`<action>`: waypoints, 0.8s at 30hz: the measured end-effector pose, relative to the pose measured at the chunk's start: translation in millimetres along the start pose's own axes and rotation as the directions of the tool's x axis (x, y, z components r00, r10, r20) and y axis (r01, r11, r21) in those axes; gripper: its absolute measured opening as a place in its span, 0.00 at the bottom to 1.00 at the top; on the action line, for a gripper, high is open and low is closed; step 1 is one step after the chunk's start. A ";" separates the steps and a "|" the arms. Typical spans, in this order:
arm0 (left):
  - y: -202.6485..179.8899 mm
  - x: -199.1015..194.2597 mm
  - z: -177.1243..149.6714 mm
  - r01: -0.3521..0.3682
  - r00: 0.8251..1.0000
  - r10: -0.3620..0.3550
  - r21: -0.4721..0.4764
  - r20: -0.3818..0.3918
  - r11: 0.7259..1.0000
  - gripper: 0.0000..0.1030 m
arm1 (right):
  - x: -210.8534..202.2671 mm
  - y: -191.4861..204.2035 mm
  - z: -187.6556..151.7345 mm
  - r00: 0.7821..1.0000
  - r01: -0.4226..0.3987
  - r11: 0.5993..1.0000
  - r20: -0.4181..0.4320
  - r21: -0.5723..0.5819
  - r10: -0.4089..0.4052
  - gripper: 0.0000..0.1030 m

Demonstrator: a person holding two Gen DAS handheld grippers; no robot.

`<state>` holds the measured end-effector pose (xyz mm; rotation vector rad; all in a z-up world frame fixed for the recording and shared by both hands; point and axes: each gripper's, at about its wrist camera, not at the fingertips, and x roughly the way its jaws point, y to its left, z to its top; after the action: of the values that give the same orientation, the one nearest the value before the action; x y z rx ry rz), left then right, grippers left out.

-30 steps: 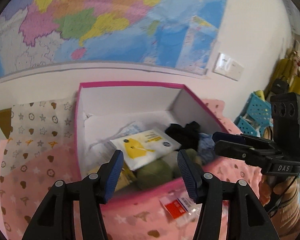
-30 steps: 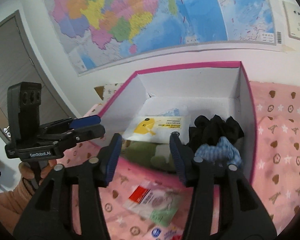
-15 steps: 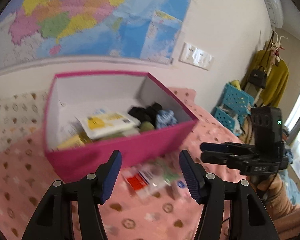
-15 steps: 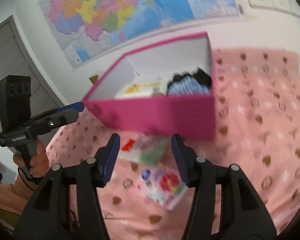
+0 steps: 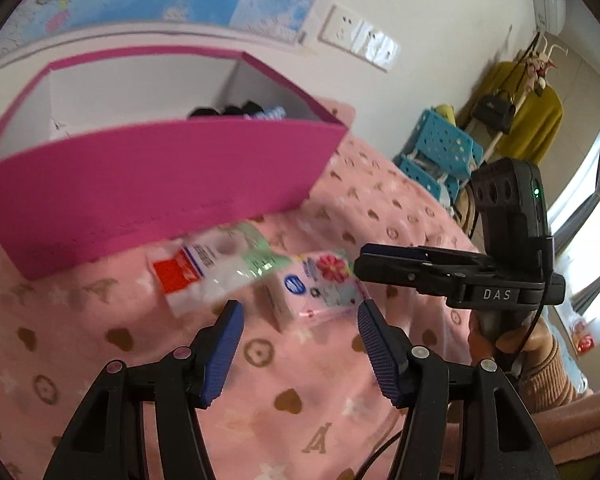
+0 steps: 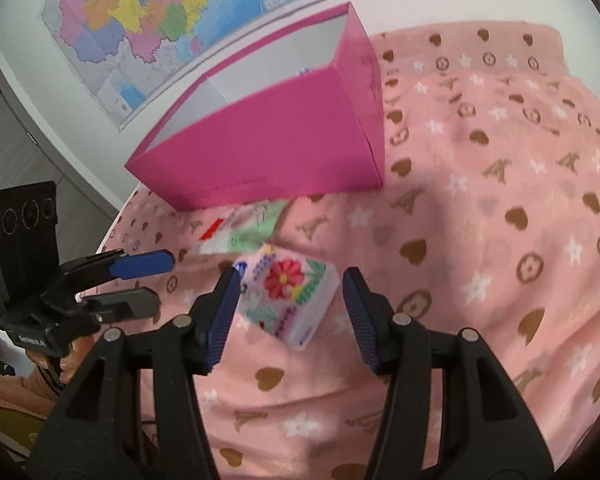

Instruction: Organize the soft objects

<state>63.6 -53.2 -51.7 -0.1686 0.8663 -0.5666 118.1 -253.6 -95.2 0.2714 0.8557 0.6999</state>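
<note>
A pink tissue pack with a red flower [image 6: 290,298] lies on the pink blanket [image 6: 500,240] between the fingers of my open right gripper [image 6: 288,300]; it also shows in the left wrist view [image 5: 320,284]. A red, white and green plastic pack [image 5: 212,264] lies beside it, against the magenta box [image 5: 152,188], and shows in the right wrist view [image 6: 240,232]. My left gripper [image 5: 300,340] is open and empty, just short of both packs. Dark and blue cloth [image 5: 240,112] lies inside the box.
A wall map [image 6: 160,12] hangs behind the box. Blue crates [image 5: 440,152] and a yellow garment on a rack [image 5: 524,120] stand to the right of the bed. The right gripper appears in the left view [image 5: 440,272], the left gripper in the right view [image 6: 132,280].
Both grippers have pulled back from over the box and dropped low toward the blanket. The two packs in front of the box now sit close to the fingers.
</note>
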 end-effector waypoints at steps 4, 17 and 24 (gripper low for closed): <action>-3.5 12.3 -3.3 0.015 0.999 -0.015 -0.007 -0.031 1.000 0.57 | 2.2 -1.4 -5.3 1.000 -0.006 1.000 -0.008 0.011 0.006 0.54; 1.5 34.8 0.6 0.025 0.998 -0.029 -0.060 -0.064 0.998 0.41 | 7.7 -1.8 -6.7 1.000 -0.025 1.000 -0.003 0.015 0.025 0.54; -1.4 40.5 3.8 0.012 0.997 -0.016 -0.063 -0.074 0.998 0.41 | 12.1 -3.1 -4.0 0.999 -0.040 0.999 -0.001 0.026 0.040 0.53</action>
<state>86.7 -76.4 -75.9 -0.2115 0.9560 -0.5621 121.9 -248.1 -106.4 0.3124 0.8633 0.7263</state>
